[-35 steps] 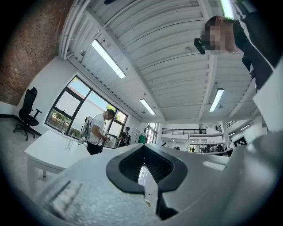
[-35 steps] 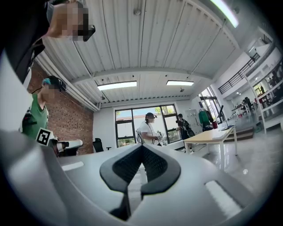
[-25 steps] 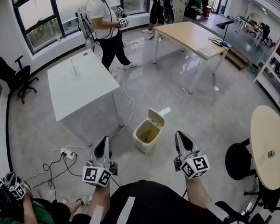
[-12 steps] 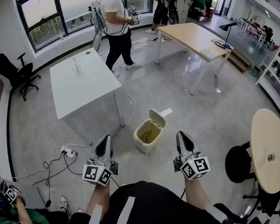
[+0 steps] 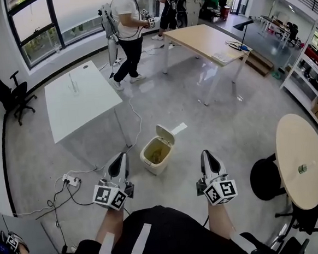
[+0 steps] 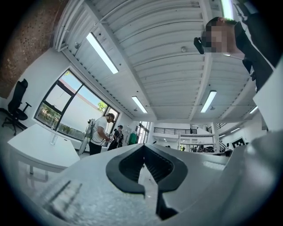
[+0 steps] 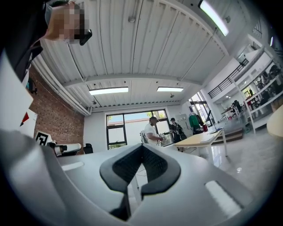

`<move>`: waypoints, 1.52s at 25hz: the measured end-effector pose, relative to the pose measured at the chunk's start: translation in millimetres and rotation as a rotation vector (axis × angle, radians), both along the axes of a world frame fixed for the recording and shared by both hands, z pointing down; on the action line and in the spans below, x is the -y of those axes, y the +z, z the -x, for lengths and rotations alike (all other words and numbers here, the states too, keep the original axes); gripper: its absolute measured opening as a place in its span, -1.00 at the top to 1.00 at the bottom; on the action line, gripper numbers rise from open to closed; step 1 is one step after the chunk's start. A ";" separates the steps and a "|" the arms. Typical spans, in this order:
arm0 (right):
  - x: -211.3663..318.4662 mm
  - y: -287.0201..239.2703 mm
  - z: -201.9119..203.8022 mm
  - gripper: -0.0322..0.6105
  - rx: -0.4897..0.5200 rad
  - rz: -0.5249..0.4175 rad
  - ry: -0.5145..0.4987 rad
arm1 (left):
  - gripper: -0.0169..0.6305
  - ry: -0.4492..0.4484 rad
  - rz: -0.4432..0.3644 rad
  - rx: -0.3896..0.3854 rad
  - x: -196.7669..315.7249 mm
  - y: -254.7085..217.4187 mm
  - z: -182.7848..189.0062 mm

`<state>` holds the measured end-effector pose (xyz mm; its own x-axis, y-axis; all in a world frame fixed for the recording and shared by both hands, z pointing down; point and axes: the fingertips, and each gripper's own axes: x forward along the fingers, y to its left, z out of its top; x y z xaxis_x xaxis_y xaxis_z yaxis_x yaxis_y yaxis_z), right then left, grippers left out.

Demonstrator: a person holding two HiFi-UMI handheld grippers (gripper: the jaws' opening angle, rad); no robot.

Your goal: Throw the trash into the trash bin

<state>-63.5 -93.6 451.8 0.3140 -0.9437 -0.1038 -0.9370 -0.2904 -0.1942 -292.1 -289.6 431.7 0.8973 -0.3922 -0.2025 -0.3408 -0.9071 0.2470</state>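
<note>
A wide grey office floor (image 5: 230, 129) lies underfoot. Nearest, the left gripper (image 5: 118, 160) and right gripper (image 5: 206, 157) both have their jaws together on nothing. Just beyond them, off the white tabletop's (image 5: 80, 102) near corner, the trash bin (image 5: 151, 167) stands lid-up, its contents a yellowish blur. No loose trash shows. The trailing cables (image 5: 70, 185) might snag a foot.

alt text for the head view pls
From above, a person holds the left tool and right tool, both shut and empty, with an open-lidded trash bin on the grey floor just ahead between them. A white table stands beyond it, a round wooden table at right.
</note>
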 end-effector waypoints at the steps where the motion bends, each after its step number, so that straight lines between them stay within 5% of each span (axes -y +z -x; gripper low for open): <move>1: -9.9 0.8 -5.9 0.88 0.002 -0.002 0.019 | 0.94 0.018 -0.001 0.002 -5.8 0.5 -9.0; 14: -173.6 10.2 -75.5 0.88 -0.002 0.020 0.309 | 0.94 0.293 -0.004 -0.021 -105.3 3.5 -143.9; 21: -266.6 21.3 -90.0 0.88 0.025 0.022 0.511 | 0.94 0.524 -0.009 -0.019 -179.5 6.8 -209.4; 38: -338.3 -4.6 -61.3 0.88 -0.021 0.025 0.908 | 0.94 0.904 -0.024 -0.056 -229.3 -8.3 -309.2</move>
<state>-2.3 244.6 447.2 0.9365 -0.3358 -0.1005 -0.3485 -0.9230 -0.1632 17.1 -60.3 423.4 0.8496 0.4622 -0.2541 0.5161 -0.8279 0.2197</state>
